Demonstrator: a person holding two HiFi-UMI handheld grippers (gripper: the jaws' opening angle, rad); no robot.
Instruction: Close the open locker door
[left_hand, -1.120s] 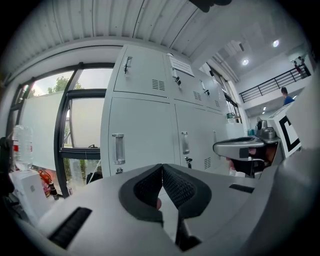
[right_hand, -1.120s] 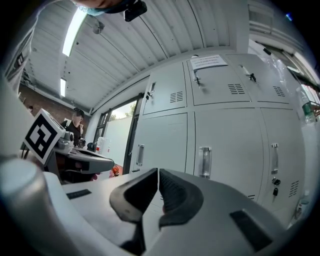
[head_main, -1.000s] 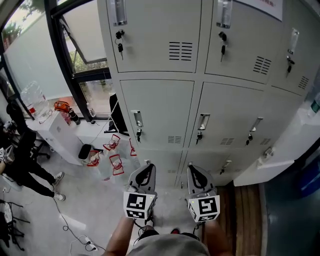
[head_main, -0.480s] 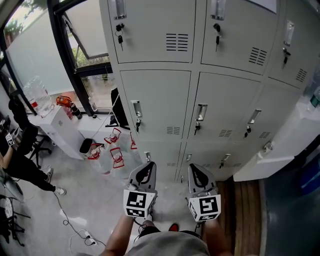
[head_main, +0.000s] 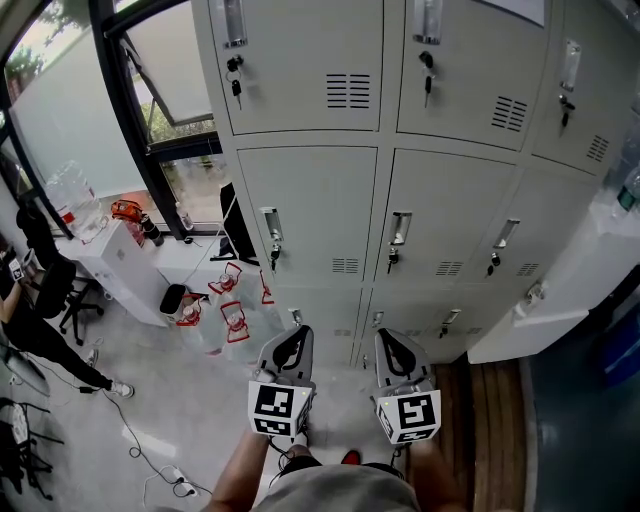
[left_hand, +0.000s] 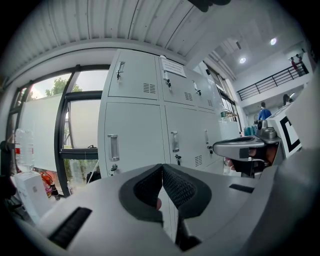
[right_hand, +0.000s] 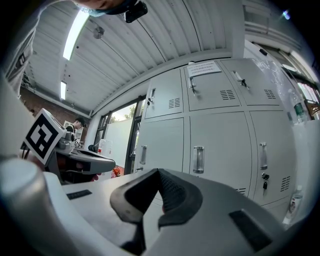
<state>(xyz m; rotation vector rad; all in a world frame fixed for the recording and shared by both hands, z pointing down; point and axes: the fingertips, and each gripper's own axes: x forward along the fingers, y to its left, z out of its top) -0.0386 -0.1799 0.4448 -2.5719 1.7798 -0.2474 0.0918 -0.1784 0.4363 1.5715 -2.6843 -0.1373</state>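
Left hand-held gripper (left_hand: 161, 186) is pointing at the grey locker bank (left_hand: 135, 120). Jaws are pressing together at the tips, with nothing sitting between the pads. A small pinkish patch is showing through the gap under the pads; can't tell what it is. Every locker door in frame is sitting flush. Handles (left_hand: 113, 147) are running vertical, with locks sitting just below them. Paper notice (left_hand: 173, 66) is sticking to an upper door. Black-framed window (left_hand: 82, 122) is standing left of the lockers, with a white box (left_hand: 31, 192) and a clear bottle (left_hand: 20, 150) sitting near it. Right hand-held gripper (left_hand: 222, 148) is poking in from the right, side-on, its marker cube (left_hand: 290, 131) behind it. Person in blue (left_hand: 263, 111) is standing far back.
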